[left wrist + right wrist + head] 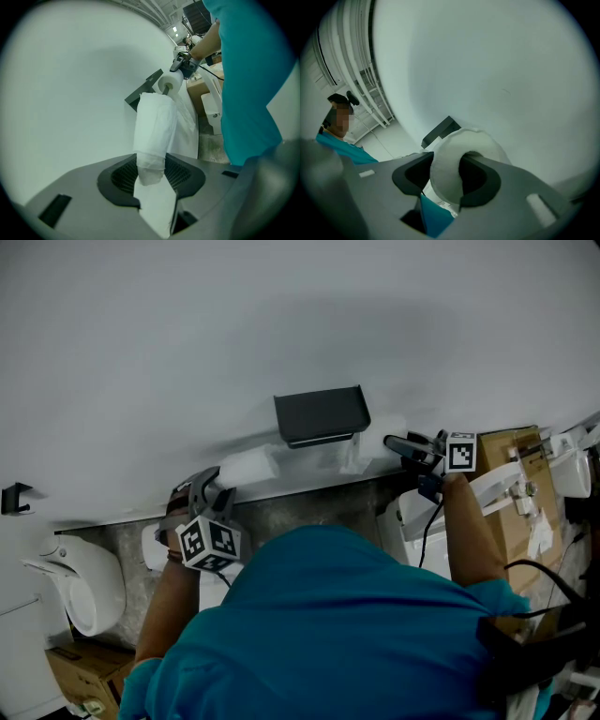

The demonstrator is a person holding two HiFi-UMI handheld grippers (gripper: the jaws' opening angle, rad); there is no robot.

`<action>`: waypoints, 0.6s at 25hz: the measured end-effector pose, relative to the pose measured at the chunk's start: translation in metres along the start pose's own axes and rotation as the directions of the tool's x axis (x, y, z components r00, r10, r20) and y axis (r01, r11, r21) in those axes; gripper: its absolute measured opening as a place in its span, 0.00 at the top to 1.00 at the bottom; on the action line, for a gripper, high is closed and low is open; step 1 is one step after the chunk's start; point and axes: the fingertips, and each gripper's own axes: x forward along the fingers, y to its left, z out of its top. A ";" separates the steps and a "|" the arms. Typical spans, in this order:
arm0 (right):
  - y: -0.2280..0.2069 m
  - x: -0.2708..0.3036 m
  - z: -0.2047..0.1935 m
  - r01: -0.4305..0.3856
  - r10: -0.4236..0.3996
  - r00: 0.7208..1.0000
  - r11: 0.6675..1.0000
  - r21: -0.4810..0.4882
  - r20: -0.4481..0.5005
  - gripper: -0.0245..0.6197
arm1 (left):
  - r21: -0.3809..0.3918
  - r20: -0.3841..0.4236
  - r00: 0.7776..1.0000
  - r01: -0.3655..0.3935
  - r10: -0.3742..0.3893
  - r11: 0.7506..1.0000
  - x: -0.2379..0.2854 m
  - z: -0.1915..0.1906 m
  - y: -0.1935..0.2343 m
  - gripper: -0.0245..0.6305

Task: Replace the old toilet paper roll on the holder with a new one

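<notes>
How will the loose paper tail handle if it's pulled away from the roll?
Probably floppy: the tail crumples and folds between the roll and the left hand-held gripper. Likely fragile: it looks thin, so a sharp tug could tear it. It runs from the roll in the right hand-held gripper, so pulling would likely draw it taut first.

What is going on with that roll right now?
A person works two hand-held grippers by the dark wall holder. The right gripper pinches the wall of a toilet paper roll, one jaw inside its core. The left gripper is clamped on the loose paper tail stretching from that roll. The roll is not on the holder.
</notes>
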 end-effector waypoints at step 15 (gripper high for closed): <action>0.014 0.048 -0.009 0.026 -0.028 0.995 0.999 -0.023 -0.099 0.70 | -0.009 0.015 1.000 -0.007 0.007 1.000 -0.005 -0.012 0.005 0.70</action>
